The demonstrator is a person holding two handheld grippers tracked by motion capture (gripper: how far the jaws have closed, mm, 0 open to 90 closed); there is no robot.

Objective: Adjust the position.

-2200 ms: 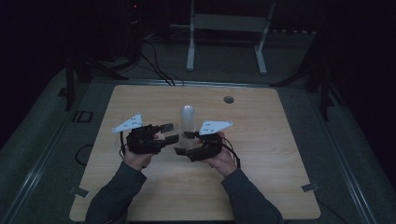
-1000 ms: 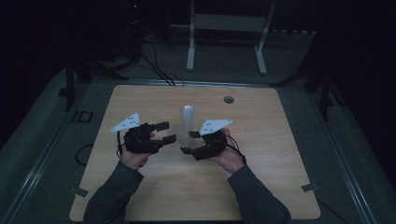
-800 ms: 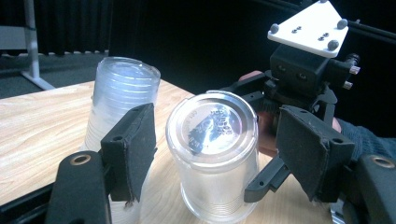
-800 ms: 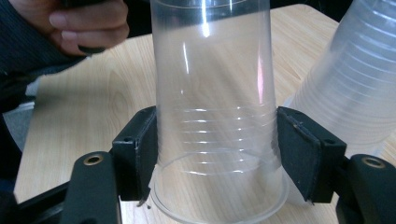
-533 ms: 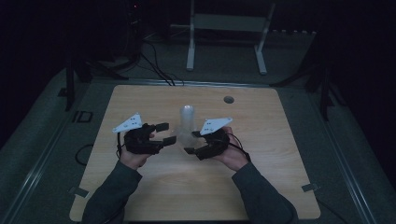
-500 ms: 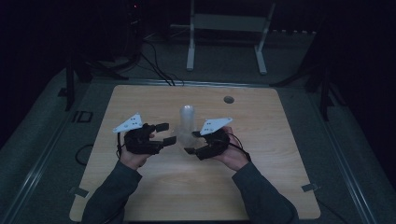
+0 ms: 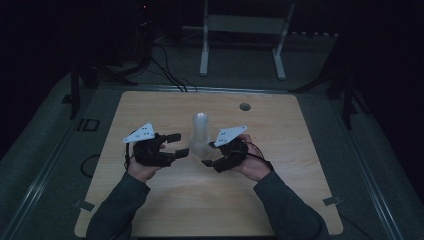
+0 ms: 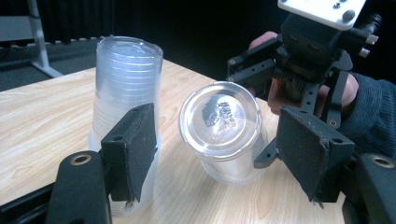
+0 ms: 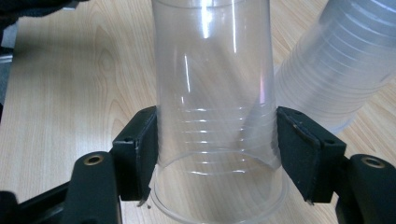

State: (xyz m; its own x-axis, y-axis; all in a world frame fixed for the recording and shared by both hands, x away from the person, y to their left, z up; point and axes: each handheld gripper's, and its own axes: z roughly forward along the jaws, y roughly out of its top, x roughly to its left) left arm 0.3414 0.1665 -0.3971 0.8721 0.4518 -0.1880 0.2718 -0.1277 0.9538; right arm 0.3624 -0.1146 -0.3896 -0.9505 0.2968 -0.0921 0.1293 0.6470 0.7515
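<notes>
The single clear cup [image 9: 217, 107] sits between the pads of my right claw [image 9: 217, 154], which press its ribbed wall near the rim from both sides so the rim bows slightly. It is tipped over, its flat base [image 8: 220, 115] turned toward my left claw [image 8: 219, 154], low over the desk [image 7: 280, 135] and just beside the stack of clear cups [image 8: 126, 93]. That stack stands upside down near the middle of the desk, between my two hands. My left claw is spread wide and grips nothing; one pad is just in front of the stack's lower wall, the other is off to the side of the single cup.
</notes>
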